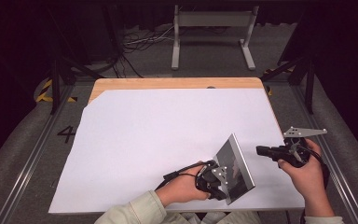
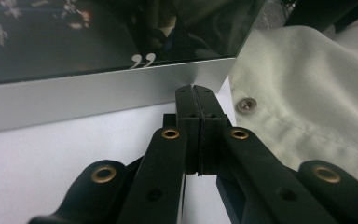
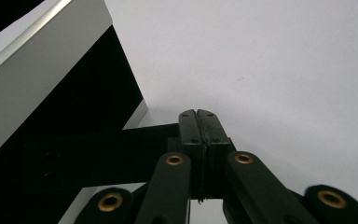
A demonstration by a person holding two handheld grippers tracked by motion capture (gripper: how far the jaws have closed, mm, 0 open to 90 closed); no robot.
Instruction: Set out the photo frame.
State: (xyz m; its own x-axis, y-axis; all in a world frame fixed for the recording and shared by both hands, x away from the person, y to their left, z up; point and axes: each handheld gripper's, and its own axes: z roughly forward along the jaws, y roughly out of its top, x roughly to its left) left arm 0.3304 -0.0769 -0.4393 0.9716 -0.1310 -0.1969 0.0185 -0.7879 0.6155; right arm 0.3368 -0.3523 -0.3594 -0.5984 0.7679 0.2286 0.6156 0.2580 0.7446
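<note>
L gripper point(image 2: 193, 91) fingers closed, tips at tilted silver-framed panel point(image 1: 235, 165) edge; R gripper point(image 3: 197, 114) fingers closed, empty, nearby.

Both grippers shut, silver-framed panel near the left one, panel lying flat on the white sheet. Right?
Not flat. In the high view the panel stands tilted up on its edge on the white sheet, by the left gripper. The rest holds: both left and right gripper are shut, as each gripper view shows.
</note>
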